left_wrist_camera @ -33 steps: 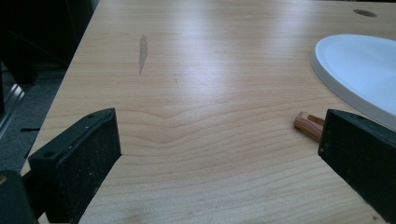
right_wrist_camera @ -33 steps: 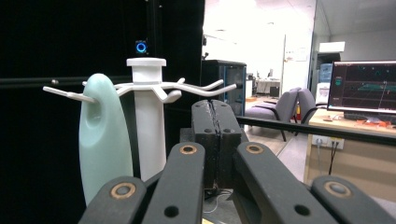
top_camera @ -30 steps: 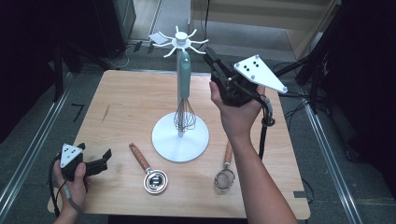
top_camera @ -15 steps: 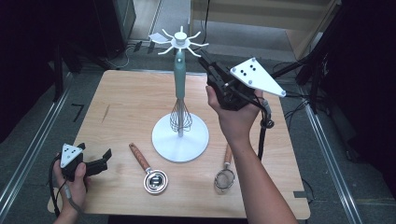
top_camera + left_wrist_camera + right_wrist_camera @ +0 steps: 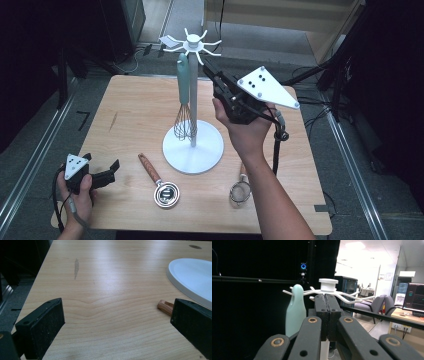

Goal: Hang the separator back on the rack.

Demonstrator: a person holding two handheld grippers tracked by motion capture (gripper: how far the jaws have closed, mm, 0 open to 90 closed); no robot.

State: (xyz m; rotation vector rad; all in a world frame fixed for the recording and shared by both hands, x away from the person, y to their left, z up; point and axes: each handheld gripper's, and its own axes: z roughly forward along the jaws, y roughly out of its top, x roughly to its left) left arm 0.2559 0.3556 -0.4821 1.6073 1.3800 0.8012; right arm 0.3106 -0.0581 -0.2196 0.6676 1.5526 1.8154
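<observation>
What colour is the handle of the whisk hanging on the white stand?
Pale mint green handle; the high view shows it best.

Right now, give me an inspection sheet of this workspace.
Surface: wooden table, one dark streak near its left side.
Job's things: whisk with a mint handle hangs from the white rack; the rack's other hooks are bare.
Clutter: measuring cup with a wooden handle and a small strainer lie flat near the front edge.
Grippers: left gripper low at the front left corner, jaws open, nothing between them; right gripper raised at the rack's hooks, jaws shut on nothing.
Cables: one trails from each gripper.
Surroundings: dark floor, metal rails beside the table.
</observation>
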